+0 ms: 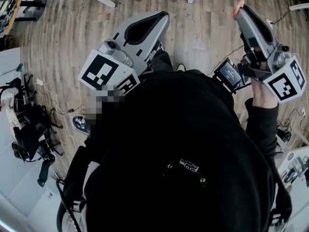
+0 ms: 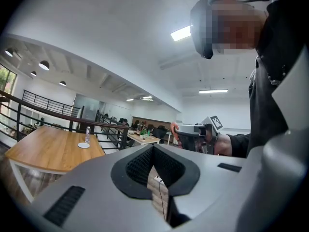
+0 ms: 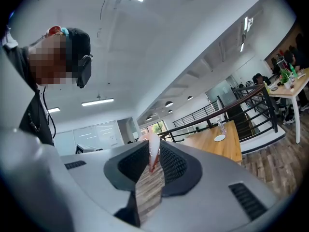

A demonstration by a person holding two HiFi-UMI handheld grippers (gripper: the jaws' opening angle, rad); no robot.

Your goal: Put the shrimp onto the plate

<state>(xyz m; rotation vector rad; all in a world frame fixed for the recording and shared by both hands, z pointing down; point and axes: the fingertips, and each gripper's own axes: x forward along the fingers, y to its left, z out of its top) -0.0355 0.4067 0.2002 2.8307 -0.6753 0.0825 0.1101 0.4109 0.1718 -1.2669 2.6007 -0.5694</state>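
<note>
My right gripper [image 3: 153, 146] is raised in the air and shut on the shrimp [image 3: 153, 152], a pale body with a red-orange end pinched between the ribbed pads. In the head view the shrimp's orange tip [image 1: 238, 7] sticks out of the right gripper [image 1: 243, 9] at the upper right. The left gripper view also catches the shrimp [image 2: 173, 129], far off. My left gripper [image 2: 153, 148] points up too, its jaws together with nothing between them; the head view shows it [image 1: 161, 17] at upper centre. A small white plate [image 3: 219, 137] lies on a distant wooden table [image 2: 53, 151].
The person's black-clad torso [image 1: 178, 153] fills the lower head view over a wood floor [image 1: 203, 28]. A clear bottle [image 2: 87, 134] stands by the plate [image 2: 83, 145]. Black railings [image 3: 227, 112], more tables with seated people [image 3: 285, 66] and dark gear on the floor [image 1: 29, 129] lie around.
</note>
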